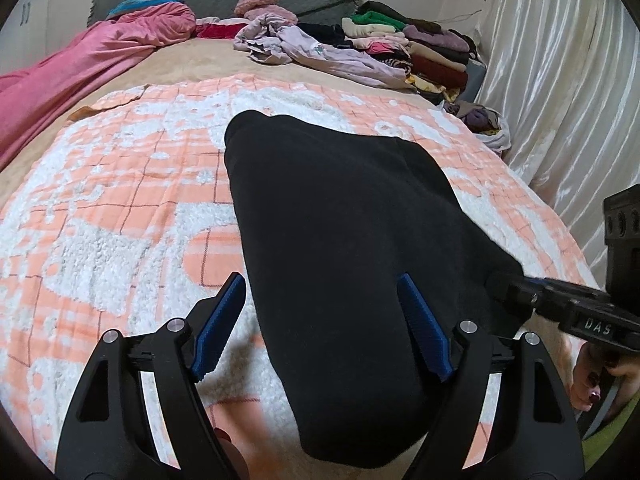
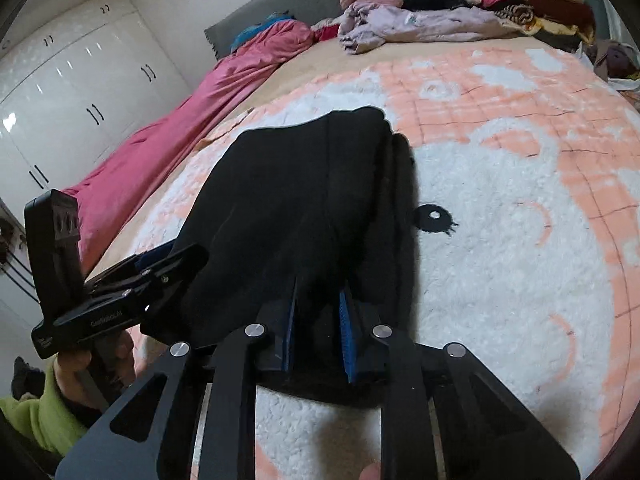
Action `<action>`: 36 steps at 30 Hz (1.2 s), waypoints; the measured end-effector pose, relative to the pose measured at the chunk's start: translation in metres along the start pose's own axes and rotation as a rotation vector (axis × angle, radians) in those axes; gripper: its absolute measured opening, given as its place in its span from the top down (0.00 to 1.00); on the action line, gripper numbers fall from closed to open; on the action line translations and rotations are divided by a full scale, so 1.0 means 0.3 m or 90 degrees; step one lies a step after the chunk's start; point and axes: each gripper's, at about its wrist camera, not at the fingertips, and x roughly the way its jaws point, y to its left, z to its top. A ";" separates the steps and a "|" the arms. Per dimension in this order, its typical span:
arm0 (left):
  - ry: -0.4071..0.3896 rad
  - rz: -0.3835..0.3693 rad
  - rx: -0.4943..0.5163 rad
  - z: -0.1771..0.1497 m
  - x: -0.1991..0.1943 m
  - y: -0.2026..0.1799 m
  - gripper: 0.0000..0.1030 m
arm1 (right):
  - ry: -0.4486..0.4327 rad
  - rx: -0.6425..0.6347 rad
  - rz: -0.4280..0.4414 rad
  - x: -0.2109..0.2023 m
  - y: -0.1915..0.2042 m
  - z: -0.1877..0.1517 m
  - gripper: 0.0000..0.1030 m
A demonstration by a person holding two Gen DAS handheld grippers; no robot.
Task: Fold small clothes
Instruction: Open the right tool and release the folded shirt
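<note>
Bed (image 1: 192,60): tan sheet, with a peach-and-white fleece blanket (image 1: 120,200) spread over the near part as work surface.

Pink quilt (image 1: 80,60): bunched along the far left edge; not part of the work.

Folded stack (image 1: 432,48): many-coloured clothes piled at the far right by the curtain (image 1: 560,100). Judged the finished portion.

Lilac garment (image 1: 312,50): crumpled and unfolded beside the stack, with a few more loose pieces behind it. Judged still to do.

Black garment (image 1: 340,220): item in hand, lying lengthwise mid-blanket as a long narrow shape, layers showing along its right edge. Appears folded lengthwise at least once; a crosswise fold looks to remain.

Left gripper (image 1: 320,320): jaws spread wide, straddling the near end of the black garment, pads not pressing it.

Right gripper (image 2: 318,320): jaws nearly together, pinching the near right edge of the black garment between the blue pads.

Overall: well advanced on the pile, mid-fold on this piece.
</note>
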 end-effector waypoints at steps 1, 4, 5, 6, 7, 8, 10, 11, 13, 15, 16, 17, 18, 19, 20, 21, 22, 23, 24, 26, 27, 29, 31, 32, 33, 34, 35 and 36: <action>0.004 -0.003 0.002 -0.002 -0.003 -0.007 0.31 | -0.011 -0.002 -0.001 -0.020 0.003 -0.001 0.86; 0.004 -0.010 0.012 -0.005 -0.013 -0.028 0.32 | -0.018 -0.013 -0.018 -0.052 0.005 -0.011 0.86; 0.004 -0.004 0.021 -0.008 -0.012 -0.038 0.32 | -0.006 -0.022 -0.033 -0.038 0.006 -0.023 0.86; 0.008 0.005 0.030 -0.012 -0.007 -0.047 0.32 | 0.004 -0.022 -0.037 -0.024 -0.001 -0.035 0.85; 0.011 0.015 0.035 -0.017 -0.001 -0.053 0.32 | 0.012 -0.015 -0.037 -0.006 -0.011 -0.045 0.85; 0.012 0.018 0.036 -0.021 0.003 -0.056 0.31 | 0.014 -0.002 -0.037 0.008 -0.024 -0.054 0.84; 0.012 0.023 0.041 -0.027 0.009 -0.058 0.31 | 0.010 0.021 -0.028 0.016 -0.041 -0.059 0.81; 0.013 0.024 0.041 -0.028 0.011 -0.057 0.31 | 0.009 0.028 -0.025 0.016 -0.046 -0.060 0.81; 0.014 0.022 0.038 -0.028 0.011 -0.053 0.31 | 0.010 0.022 -0.035 0.008 -0.036 -0.055 0.80; 0.014 0.020 0.035 -0.030 0.010 -0.049 0.31 | 0.000 0.014 -0.046 -0.018 -0.014 -0.046 0.78; 0.014 0.020 0.033 -0.029 0.009 -0.046 0.31 | -0.010 0.009 -0.053 -0.036 -0.004 -0.042 0.77; 0.014 0.020 0.032 -0.029 0.009 -0.045 0.31 | -0.023 -0.001 -0.062 -0.055 0.010 -0.038 0.73; 0.014 0.020 0.030 -0.029 0.009 -0.042 0.31 | -0.043 -0.018 -0.069 -0.077 0.029 -0.034 0.73; 0.015 0.018 0.026 -0.030 0.009 -0.039 0.31 | -0.057 -0.031 -0.073 -0.092 0.045 -0.030 0.73; 0.015 0.017 0.025 -0.031 0.009 -0.038 0.31 | -0.065 -0.038 -0.075 -0.098 0.052 -0.027 0.73; 0.016 0.016 0.023 -0.031 0.009 -0.036 0.31 | -0.074 -0.049 -0.076 -0.107 0.066 -0.024 0.73; 0.015 0.017 0.024 -0.032 0.008 -0.037 0.31 | -0.078 -0.059 -0.077 -0.109 0.078 -0.023 0.73; 0.015 0.017 0.025 -0.032 0.008 -0.036 0.31 | -0.079 -0.068 -0.079 -0.107 0.087 -0.022 0.73; 0.015 0.018 0.026 -0.032 0.008 -0.036 0.31 | -0.078 -0.078 -0.080 -0.099 0.099 -0.020 0.73; 0.015 0.018 0.025 -0.033 0.007 -0.036 0.31 | -0.069 -0.089 -0.075 -0.076 0.109 -0.019 0.73; 0.016 0.018 0.026 -0.033 0.007 -0.036 0.31 | -0.060 -0.091 -0.081 -0.058 0.109 -0.020 0.73; 0.017 0.016 0.026 -0.034 0.006 -0.034 0.31 | -0.040 -0.095 -0.102 -0.021 0.102 -0.023 0.75; 0.019 0.014 0.025 -0.036 0.007 -0.032 0.31 | -0.015 -0.097 -0.148 0.023 0.083 -0.030 0.80; 0.020 0.013 0.025 -0.037 0.008 -0.032 0.30 | -0.009 -0.103 -0.163 0.040 0.073 -0.035 0.82; 0.022 0.012 0.026 -0.038 0.010 -0.033 0.30 | -0.009 -0.105 -0.167 0.048 0.068 -0.040 0.82; 0.022 0.012 0.027 -0.041 0.009 -0.034 0.30 | -0.009 -0.104 -0.168 0.053 0.063 -0.042 0.82; 0.022 0.012 0.027 -0.042 0.009 -0.035 0.30 | -0.009 -0.104 -0.168 0.058 0.059 -0.043 0.82; 0.021 0.013 0.028 -0.042 0.008 -0.035 0.30 | -0.010 -0.106 -0.169 0.061 0.057 -0.044 0.82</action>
